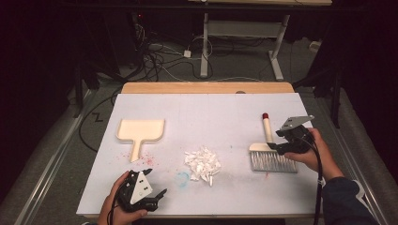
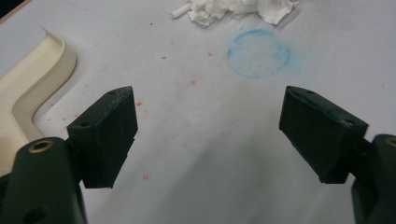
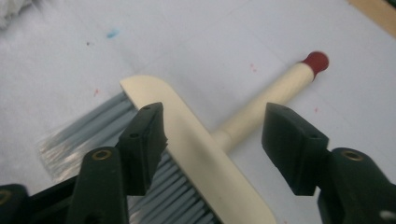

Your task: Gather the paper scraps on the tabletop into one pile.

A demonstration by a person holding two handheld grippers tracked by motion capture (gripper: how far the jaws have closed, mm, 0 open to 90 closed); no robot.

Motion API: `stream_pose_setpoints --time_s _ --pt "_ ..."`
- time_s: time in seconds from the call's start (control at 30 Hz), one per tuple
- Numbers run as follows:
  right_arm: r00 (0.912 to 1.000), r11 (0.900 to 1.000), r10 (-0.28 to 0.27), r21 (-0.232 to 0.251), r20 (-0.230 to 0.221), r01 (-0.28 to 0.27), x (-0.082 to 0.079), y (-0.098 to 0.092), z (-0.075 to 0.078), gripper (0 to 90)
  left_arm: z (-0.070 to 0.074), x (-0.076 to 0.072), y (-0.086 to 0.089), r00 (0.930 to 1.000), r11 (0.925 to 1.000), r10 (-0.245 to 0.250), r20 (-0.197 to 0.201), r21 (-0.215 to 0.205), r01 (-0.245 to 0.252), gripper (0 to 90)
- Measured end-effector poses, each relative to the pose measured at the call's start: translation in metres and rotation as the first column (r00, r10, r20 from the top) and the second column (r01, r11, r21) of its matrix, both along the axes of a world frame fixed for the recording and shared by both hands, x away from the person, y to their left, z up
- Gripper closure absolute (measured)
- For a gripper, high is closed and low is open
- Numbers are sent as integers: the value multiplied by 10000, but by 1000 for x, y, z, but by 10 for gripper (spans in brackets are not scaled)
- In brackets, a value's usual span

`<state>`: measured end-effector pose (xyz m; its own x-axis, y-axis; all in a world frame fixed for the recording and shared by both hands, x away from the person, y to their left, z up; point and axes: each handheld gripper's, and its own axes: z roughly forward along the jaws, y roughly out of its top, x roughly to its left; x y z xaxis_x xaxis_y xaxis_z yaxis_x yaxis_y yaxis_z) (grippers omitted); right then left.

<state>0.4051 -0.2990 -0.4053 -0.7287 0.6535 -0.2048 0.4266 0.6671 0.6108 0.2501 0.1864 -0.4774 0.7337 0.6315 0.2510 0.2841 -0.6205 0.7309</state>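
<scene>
Two grippers were at work over the white-covered table [image 1: 141, 197], one near each front corner. Nearest, by the front left corner, the left gripper [image 1: 149, 191] hung low with its jaws spread wide and nothing between them; in the left gripper view the black pads [image 2: 112, 135] framed only bare sheet, speckled with red marks and a blue chalky ring [image 2: 259, 53].

Toward the right edge, the right gripper [image 1: 281, 149] sat at the hand brush [image 1: 272, 157]. Its jaws stood apart, straddling the cream brush head [image 3: 196, 154] where the handle joins it; one pad [image 3: 147, 140] lay over the grey bristles [image 3: 84, 135], just beside the head, and the other stood clear on the handle side. No pad pressed on the brush, so it lay loose on the table.

To take the brush well, the jaws probably needed to close squarely across the cream head or the handle's root, not on the bristles, which would give and let the brush twist. A firm hold low on the handle [image 1: 267, 129] would likely give better control for sweeping.

Farther in, near the middle of the table, lay the heap of white paper scraps [image 1: 202, 164], well apart from the brush. Beyond it, toward the left edge, the cream dustpan [image 1: 140, 132] lay flat, its handle pointing to the front edge. Sweeping toward it would call for the left gripper to steady the pan first, I judged.
</scene>
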Motion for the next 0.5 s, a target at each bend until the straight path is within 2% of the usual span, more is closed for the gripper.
stream_pose_setpoints --time_s 0.13,0.2,0.33,0.5 --pt "9963 9978 -451 514 735 414 -6 4 4 337 0 -1 1 10000 10000 21 27 -9 -20 183" --pt "9923 9949 -597 878 1083 503 -11 6 5 315 0 -1 1 10000 10000 33 24 -13 -33 183" --pt "9821 9893 -908 1277 1652 700 -22 12 9 277 0 -1 0 10000 10000 3 28 11 -3 183" --pt "9561 9748 -1394 2056 2579 866 -39 18 17 262 1 -1 1 10000 10000 30 48 -16 -30 183"
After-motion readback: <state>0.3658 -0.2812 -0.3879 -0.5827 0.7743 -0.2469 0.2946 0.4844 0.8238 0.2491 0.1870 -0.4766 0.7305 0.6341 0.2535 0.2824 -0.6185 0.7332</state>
